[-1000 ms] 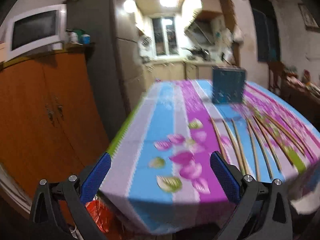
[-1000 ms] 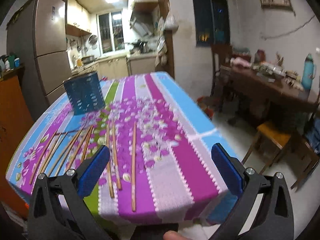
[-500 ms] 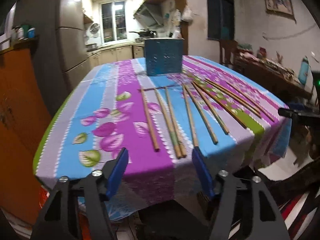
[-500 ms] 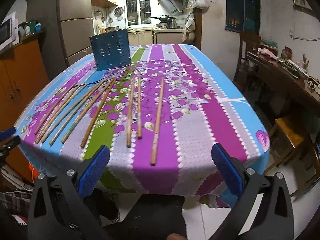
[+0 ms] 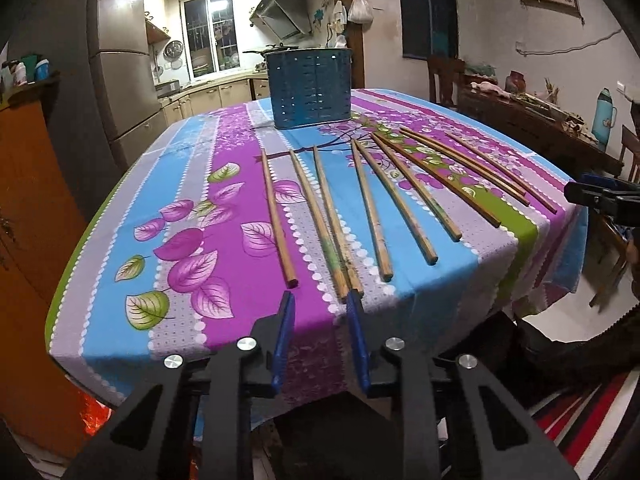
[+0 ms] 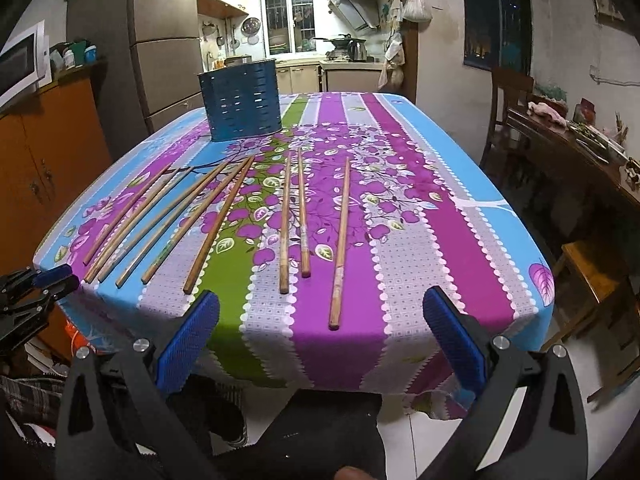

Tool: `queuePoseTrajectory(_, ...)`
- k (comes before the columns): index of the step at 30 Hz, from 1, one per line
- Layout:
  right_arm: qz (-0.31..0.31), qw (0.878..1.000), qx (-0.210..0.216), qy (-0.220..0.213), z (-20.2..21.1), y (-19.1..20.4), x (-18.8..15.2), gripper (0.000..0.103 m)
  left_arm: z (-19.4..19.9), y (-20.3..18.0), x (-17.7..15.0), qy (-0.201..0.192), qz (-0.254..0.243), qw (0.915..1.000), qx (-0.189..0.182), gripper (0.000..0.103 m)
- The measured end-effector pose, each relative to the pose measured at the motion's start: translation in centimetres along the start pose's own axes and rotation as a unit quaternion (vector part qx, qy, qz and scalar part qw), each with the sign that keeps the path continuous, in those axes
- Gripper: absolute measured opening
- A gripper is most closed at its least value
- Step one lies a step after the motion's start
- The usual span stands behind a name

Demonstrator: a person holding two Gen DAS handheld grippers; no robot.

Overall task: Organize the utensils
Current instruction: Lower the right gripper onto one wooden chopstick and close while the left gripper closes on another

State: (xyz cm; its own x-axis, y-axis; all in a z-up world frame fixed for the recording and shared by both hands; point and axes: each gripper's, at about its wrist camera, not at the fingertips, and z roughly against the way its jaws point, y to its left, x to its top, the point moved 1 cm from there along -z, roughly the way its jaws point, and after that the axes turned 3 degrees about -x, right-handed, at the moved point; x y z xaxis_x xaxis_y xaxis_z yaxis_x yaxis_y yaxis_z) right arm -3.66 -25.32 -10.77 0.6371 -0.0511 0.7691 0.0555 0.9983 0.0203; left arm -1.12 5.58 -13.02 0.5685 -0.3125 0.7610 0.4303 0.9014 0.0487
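Note:
Several wooden chopsticks point(image 5: 372, 212) lie side by side on the flowered tablecloth point(image 5: 192, 240), pointing toward a blue perforated utensil holder point(image 5: 310, 88) that stands upright farther back. They also show in the right wrist view point(image 6: 284, 220), with the holder point(image 6: 242, 106) behind them. My left gripper point(image 5: 320, 304) hangs at the table's front edge, just short of the nearest chopstick ends, its jaws narrowed but apart with nothing between them. My right gripper point(image 6: 320, 312) is wide open and empty in front of the table's front edge, near the rightmost chopstick point(image 6: 340, 248).
An orange cabinet point(image 5: 24, 240) stands left of the table, with a fridge point(image 5: 124, 80) behind it. A dark side table point(image 6: 576, 160) with clutter and wooden chairs point(image 6: 592, 272) stand to the right. The kitchen counter point(image 6: 344, 68) is behind the table.
Both grippers have swung to face the table and moved closer to its front edge. My left gripper's jaws have narrowed from wide open to a small gap. The right stays wide open.

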Motion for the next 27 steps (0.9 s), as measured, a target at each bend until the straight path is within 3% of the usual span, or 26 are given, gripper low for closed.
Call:
queuePoseTrajectory(11, 0.019, 1.0, 0.002, 0.001, -0.4, 1.3, -0.1, 0.098, -1.0, 2.2, 1.3, -0.015, 0.01, 0.9993, 0.034, 0.028)
queuePoseTrajectory(20, 0.038, 0.999, -0.023, -0.017, -0.6, 1.3, 0.1, 0.097, -2.7, 1.5, 1.2, -0.017, -0.001, 0.9997, 0.02, 0.028)
queuePoseTrajectory(22, 0.035, 0.999, -0.033, -0.013, -1.2, 0.9, -0.1, 0.085, -2.7, 1.7, 1.2, -0.019, 0.006, 0.9997, 0.015, 0.028)
queuePoseTrajectory(26, 0.032, 0.998, -0.045, -0.006, -2.3, 0.1, -0.3, 0.045, -2.7, 1.8, 1.1, -0.026, 0.008, 0.9996, 0.012, 0.027)
queuePoseTrajectory(27, 0.03, 0.999, -0.045, -0.005, -2.5, -0.2, -0.4, 0.04, -2.7, 1.8, 1.1, -0.028, 0.009, 0.9995, 0.01, 0.022)
